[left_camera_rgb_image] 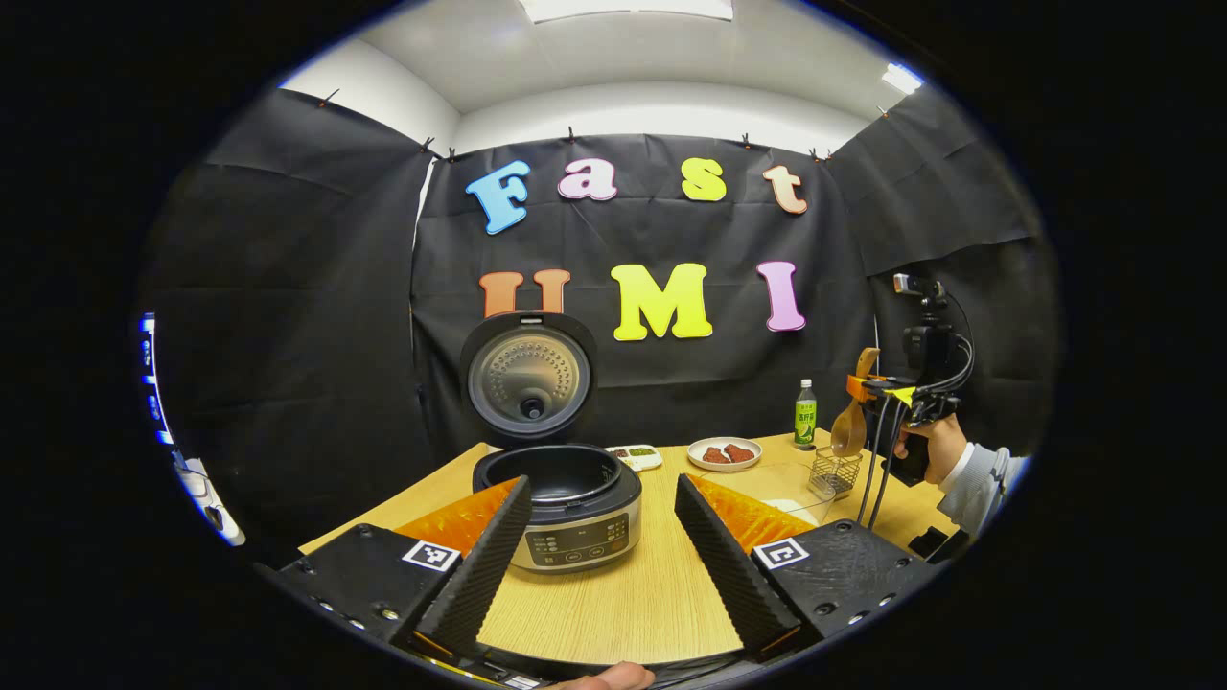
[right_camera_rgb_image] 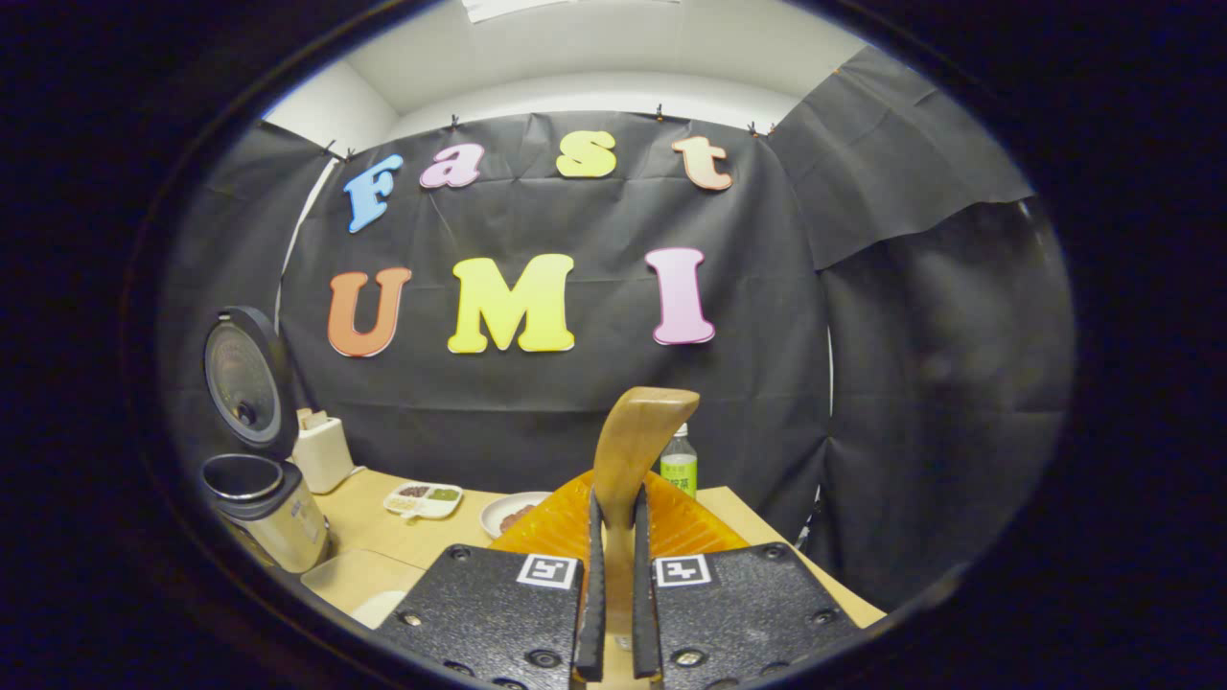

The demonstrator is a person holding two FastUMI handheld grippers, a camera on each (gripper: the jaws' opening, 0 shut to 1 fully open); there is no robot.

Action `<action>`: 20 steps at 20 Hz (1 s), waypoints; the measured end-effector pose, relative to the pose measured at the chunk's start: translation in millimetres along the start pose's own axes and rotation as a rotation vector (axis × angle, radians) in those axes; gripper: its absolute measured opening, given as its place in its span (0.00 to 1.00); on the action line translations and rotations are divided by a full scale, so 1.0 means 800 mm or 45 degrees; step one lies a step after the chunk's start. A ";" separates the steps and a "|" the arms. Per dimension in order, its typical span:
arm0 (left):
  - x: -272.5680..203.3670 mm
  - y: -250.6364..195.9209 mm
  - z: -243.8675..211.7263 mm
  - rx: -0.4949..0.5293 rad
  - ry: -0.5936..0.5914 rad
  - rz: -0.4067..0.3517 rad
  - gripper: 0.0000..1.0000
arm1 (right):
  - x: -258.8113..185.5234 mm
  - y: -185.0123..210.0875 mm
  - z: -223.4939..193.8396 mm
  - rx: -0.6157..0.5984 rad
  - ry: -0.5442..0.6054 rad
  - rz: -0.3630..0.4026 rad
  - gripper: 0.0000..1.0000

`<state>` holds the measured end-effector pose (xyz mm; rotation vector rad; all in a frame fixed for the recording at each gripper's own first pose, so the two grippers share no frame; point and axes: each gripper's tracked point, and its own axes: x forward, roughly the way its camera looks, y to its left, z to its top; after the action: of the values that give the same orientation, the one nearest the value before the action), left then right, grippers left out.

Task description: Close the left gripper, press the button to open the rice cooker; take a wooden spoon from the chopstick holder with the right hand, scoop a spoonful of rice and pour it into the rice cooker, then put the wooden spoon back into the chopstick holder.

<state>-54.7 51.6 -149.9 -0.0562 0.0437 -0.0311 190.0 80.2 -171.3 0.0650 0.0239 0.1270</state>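
The wooden spoon (right_camera_rgb_image: 633, 450) is clamped by its handle between the right gripper (right_camera_rgb_image: 613, 585) fingers, bowl hanging above the wire chopstick holder (left_camera_rgb_image: 834, 471). It looks light, stiff and smooth (liable to swivel in a narrow pinch), so hold mid-handle. The left gripper (left_camera_rgb_image: 602, 537) stands spread, empty, facing the open rice cooker (left_camera_rgb_image: 566, 498).

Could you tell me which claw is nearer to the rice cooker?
Left. The left claw hangs open just before the rice cooker; the right claw holds the wooden spoon farther off.
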 end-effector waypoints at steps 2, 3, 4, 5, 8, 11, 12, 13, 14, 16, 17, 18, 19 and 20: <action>-0.005 0.006 0.000 -0.009 -0.002 0.000 0.96 | -0.008 0.035 0.007 -0.012 0.020 0.077 0.16; -0.009 0.009 0.001 -0.017 -0.004 0.001 0.96 | -0.012 0.049 0.008 -0.025 0.023 0.109 0.16; -0.011 0.011 0.002 -0.026 -0.007 0.000 0.96 | -0.016 0.065 0.010 -0.041 0.018 0.136 0.16; -0.014 0.013 0.001 -0.035 -0.007 -0.003 0.96 | -0.021 0.079 0.010 -0.060 0.014 0.156 0.16; -0.019 0.015 0.001 -0.039 -0.005 -0.016 0.96 | -0.032 0.127 -0.001 -0.083 0.014 0.229 0.16; -0.022 0.021 -0.003 -0.027 0.003 -0.003 0.96 | -0.035 0.156 -0.034 -0.123 0.054 0.268 0.15; -0.022 0.025 -0.003 -0.038 0.006 0.002 0.96 | -0.035 0.162 -0.050 -0.141 0.074 0.274 0.14; -0.024 0.025 -0.003 -0.052 0.010 -0.004 0.96 | -0.034 0.164 -0.064 -0.140 0.094 0.265 0.14; -0.026 0.023 -0.005 -0.064 0.010 -0.014 0.96 | -0.031 0.163 -0.082 -0.140 0.124 0.252 0.12; -0.027 0.028 -0.006 -0.070 0.017 -0.013 0.96 | -0.027 0.154 -0.109 -0.153 0.178 0.206 0.09; -0.027 0.032 -0.005 -0.065 0.019 -0.004 0.96 | -0.025 0.149 -0.115 -0.161 0.187 0.171 0.09; -0.026 0.036 -0.005 -0.062 0.014 0.006 0.96 | -0.023 0.145 -0.122 -0.160 0.204 0.146 0.09; -0.026 0.039 -0.005 -0.063 0.012 0.011 0.96 | -0.023 0.145 -0.128 -0.150 0.217 0.141 0.09; -0.027 0.039 -0.006 -0.069 0.012 0.011 0.96 | -0.025 0.156 -0.131 -0.117 0.216 0.180 0.09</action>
<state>-75.2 83.3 -155.4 -0.1103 0.0545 -0.0219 151.3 207.8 -267.1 -0.0365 0.1830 0.2745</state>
